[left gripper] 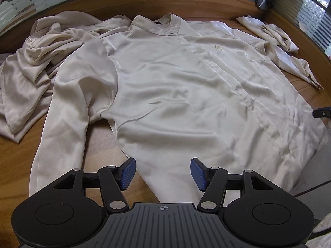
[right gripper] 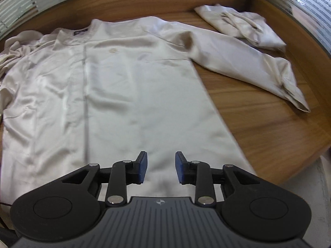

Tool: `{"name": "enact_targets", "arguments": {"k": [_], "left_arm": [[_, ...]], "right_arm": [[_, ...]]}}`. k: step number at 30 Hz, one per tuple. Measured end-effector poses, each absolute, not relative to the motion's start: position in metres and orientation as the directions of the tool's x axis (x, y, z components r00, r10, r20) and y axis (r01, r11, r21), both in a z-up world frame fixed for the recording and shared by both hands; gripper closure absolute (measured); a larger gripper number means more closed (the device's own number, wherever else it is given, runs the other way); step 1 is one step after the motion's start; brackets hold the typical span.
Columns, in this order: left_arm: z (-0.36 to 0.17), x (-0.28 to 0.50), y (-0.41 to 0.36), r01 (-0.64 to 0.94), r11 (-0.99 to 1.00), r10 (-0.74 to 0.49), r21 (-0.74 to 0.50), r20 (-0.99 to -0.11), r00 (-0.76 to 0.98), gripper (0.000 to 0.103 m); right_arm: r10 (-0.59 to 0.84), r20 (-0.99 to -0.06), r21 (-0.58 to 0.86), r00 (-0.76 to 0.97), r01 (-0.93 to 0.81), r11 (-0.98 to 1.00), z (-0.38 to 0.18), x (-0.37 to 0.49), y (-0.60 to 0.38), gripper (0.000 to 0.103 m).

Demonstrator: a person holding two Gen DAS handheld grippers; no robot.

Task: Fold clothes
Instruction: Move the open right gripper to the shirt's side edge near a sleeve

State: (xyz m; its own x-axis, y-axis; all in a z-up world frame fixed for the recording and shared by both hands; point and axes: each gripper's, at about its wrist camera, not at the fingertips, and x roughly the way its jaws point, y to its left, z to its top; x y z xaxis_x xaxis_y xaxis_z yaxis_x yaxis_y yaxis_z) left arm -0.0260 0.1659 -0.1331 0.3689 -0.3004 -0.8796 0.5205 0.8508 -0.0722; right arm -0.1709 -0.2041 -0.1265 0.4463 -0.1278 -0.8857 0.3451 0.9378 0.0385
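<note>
Wooden table (left gripper: pixel 99 136), cream shirt (left gripper: pixel 175 78) spread out front-up — we hover over its hem

We read the flat spread, both sleeves thrown outward, as set-up for folding; a crumpled garment (left gripper: pixel 39 62) waits at the left, a folded one (right gripper: pixel 244 26) sits at the far right. Our left gripper (left gripper: pixel 163 173) and right gripper (right gripper: pixel 161 168) tilt steeply down above the hem — both sets of tongs apart, nothing between the blue pads, no cloth gripped
</note>
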Motion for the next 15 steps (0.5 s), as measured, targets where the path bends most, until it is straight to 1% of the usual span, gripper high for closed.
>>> {"name": "enact_targets", "arguments": {"k": [2,5,8,10,15], "left_arm": [[-0.131,-0.033,0.160,0.502,0.863,-0.278,-0.060,-0.886,0.371,0.041],[-0.127,-0.043,0.147,0.480,0.877,-0.240,-0.032,-0.895,0.377,0.041],[-0.121,-0.050,0.130,0.464,0.886,-0.225,-0.025,-0.897,0.381,0.041],[-0.118,-0.054,0.116,0.451,0.892,-0.214,-0.022,-0.899,0.381,0.040],[-0.118,-0.058,0.084,0.389,0.921,-0.177,-0.021,-0.912,0.371,0.040]], "right_arm": [[-0.170,-0.893,-0.012,0.417,0.355,0.935,-0.130,-0.185,-0.228,0.059],[-0.193,-0.907,-0.061,0.374,0.337,0.940,-0.139,-0.205,-0.259,0.059],[-0.174,-0.920,-0.057,0.351,0.321,0.945,-0.147,-0.225,-0.285,0.059],[-0.180,-0.929,-0.081,0.324,0.297,0.951,-0.154,-0.235,-0.297,0.059],[-0.097,-0.948,-0.021,0.303,0.246,0.969,-0.171,-0.250,-0.319,0.059]]}}
